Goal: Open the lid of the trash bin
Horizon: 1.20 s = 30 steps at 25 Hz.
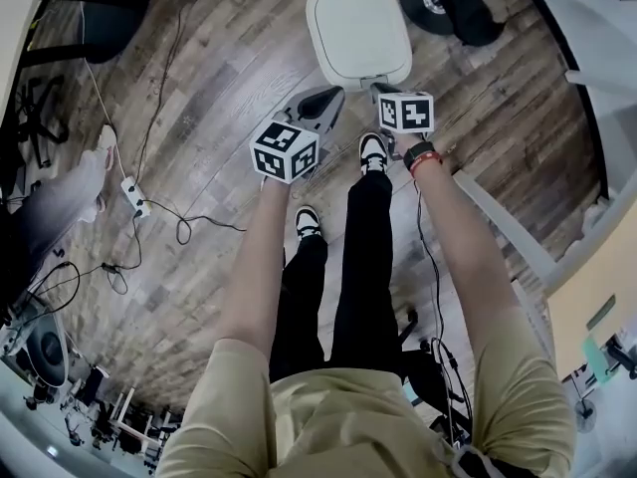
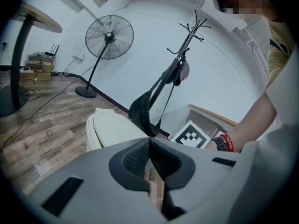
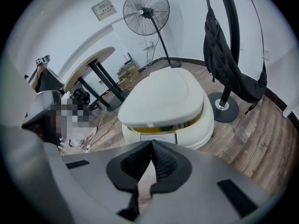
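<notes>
A white trash bin (image 1: pixel 358 33) stands on the wood floor just ahead of me. In the right gripper view its lid (image 3: pixel 163 97) is lifted slightly at the front, with a narrow gap showing yellow inside, above a small front pedal (image 3: pixel 163 138). My left gripper (image 1: pixel 333 95) hovers just short of the bin's near edge and my right gripper (image 1: pixel 379 89) beside it, both above the floor and touching nothing. The left gripper (image 2: pixel 149 143) is shut and empty, with the bin (image 2: pixel 110 129) to its left. The right gripper (image 3: pixel 152 144) is also shut and empty, pointing at the bin's front.
My feet (image 1: pixel 372 152) stand just behind the bin. A coat stand's base (image 3: pixel 223 107) with a black bag (image 3: pixel 229 64) is right of the bin. A standing fan (image 3: pixel 145 10) and round table (image 3: pixel 88 59) are beyond it. Cables and a power strip (image 1: pixel 131 195) lie at the left.
</notes>
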{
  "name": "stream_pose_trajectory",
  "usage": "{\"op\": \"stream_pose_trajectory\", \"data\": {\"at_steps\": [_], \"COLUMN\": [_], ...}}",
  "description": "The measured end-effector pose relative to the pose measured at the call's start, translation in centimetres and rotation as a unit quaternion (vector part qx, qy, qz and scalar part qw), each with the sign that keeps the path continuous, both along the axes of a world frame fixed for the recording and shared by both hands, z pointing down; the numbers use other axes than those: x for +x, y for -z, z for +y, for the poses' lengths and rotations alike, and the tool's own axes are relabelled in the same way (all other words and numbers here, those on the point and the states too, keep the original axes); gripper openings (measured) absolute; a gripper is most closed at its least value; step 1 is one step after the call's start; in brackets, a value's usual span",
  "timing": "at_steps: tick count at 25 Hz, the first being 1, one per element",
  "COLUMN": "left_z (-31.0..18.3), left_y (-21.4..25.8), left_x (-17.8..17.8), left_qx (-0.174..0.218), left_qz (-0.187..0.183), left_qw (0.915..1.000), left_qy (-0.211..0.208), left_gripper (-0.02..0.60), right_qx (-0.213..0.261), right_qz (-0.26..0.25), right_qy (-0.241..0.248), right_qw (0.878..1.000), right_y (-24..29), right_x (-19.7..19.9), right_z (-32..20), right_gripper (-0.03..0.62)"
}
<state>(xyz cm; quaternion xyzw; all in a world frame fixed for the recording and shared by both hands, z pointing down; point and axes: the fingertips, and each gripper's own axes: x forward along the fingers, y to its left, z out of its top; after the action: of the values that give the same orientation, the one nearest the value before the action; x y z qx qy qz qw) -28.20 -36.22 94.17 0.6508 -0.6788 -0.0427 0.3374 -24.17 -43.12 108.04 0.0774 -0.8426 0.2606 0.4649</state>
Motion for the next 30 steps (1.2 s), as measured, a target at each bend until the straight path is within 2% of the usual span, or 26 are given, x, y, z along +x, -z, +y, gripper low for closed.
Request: {"op": "stream_pose_trajectory", "data": {"at_steps": [8, 17, 23, 27, 30], "left_z": [0.7, 1.3, 2.6, 3.7, 4.9], "left_y": [-0.2, 2.0, 5.3, 8.5, 10.7], "left_x": [-0.4, -1.5, -1.8, -1.7, -1.1], "left_qx": [-0.011, -0.016, -0.025, -0.034, -0.043], "left_qz": [0.002, -0.008, -0.001, 0.005, 0.005], "left_qw": [0.9999, 0.9997, 0.9987, 0.9956, 0.9945], "left_qy": [0.004, 0.017, 0.044, 0.087, 0.095], "left_gripper": [0.023, 0.023, 0.023, 0.023, 0.023], "right_qx": [0.008, 0.025, 0.034, 0.042, 0.049], "right_qz": [0.006, 0.024, 0.016, 0.01, 0.003], "right_qy": [0.021, 0.042, 0.042, 0.047, 0.054], "right_qw": [1.0, 0.999, 0.998, 0.998, 0.997], "right_y": [0.1, 1.4, 5.9, 10.0, 13.3], "right_x": [-0.4, 0.1, 1.3, 2.4, 3.1], "right_z": [-0.1, 0.0, 0.3, 0.3, 0.9], "right_gripper": [0.012, 0.011, 0.011, 0.009, 0.009]}}
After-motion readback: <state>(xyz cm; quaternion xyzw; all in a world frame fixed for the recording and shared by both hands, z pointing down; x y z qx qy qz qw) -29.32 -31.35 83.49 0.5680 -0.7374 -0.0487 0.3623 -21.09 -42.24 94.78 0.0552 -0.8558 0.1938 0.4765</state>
